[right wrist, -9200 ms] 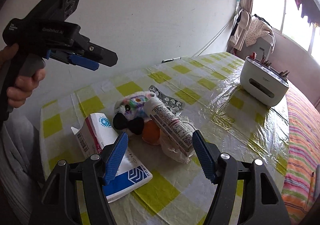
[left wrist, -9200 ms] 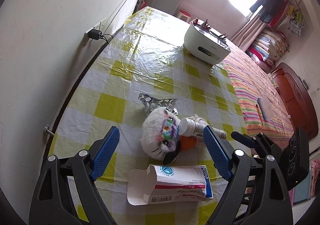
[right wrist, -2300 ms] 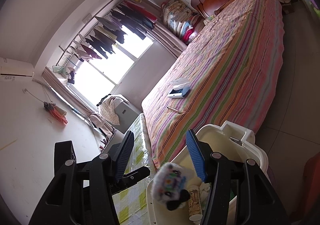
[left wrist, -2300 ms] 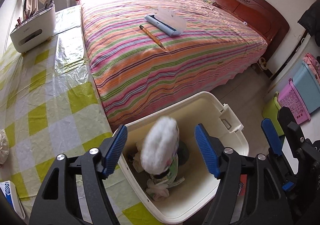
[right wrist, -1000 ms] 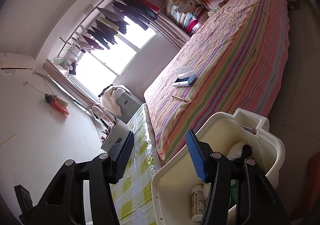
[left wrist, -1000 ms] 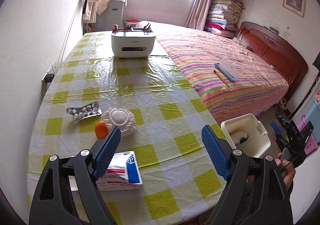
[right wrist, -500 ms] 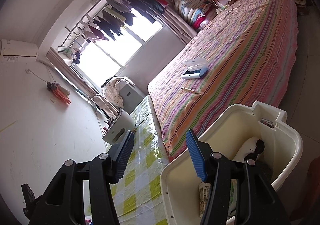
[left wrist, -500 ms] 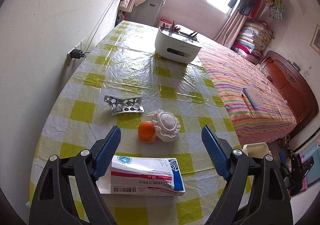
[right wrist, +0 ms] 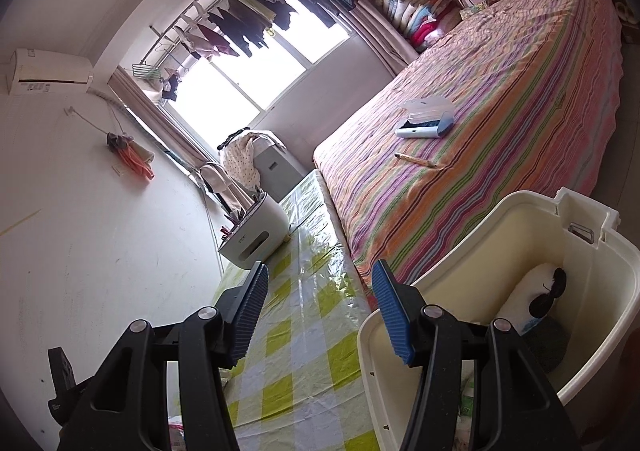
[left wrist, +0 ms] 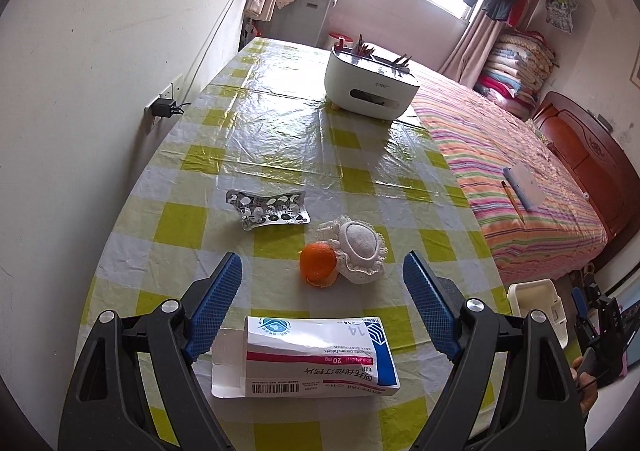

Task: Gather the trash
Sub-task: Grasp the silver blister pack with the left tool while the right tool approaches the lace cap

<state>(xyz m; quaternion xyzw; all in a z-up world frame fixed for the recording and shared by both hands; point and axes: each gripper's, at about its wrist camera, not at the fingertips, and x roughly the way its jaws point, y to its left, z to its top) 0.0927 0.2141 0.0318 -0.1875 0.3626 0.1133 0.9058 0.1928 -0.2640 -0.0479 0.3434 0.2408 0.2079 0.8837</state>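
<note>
We hover the left claw (left wrist: 322,299) wide open and empty over the checked surface (left wrist: 280,131), lining up the next pickup. The medicine box (left wrist: 316,357) lies at the bottom centre, between and just below the blue pads; the orange (left wrist: 318,261), lacy pouch (left wrist: 362,251) and blister pack (left wrist: 268,209) wait mid-frame. Next, we judge, a dip and a squeeze across the box's narrow sides. Our right claw (right wrist: 320,309) hangs released too, tilted beside the cream bin (right wrist: 600,247) at lower right, plush toy (right wrist: 532,301) inside.

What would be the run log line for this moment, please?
left gripper: open above medicine box | right gripper: open, empty, beside bin | plush toy: in bin
</note>
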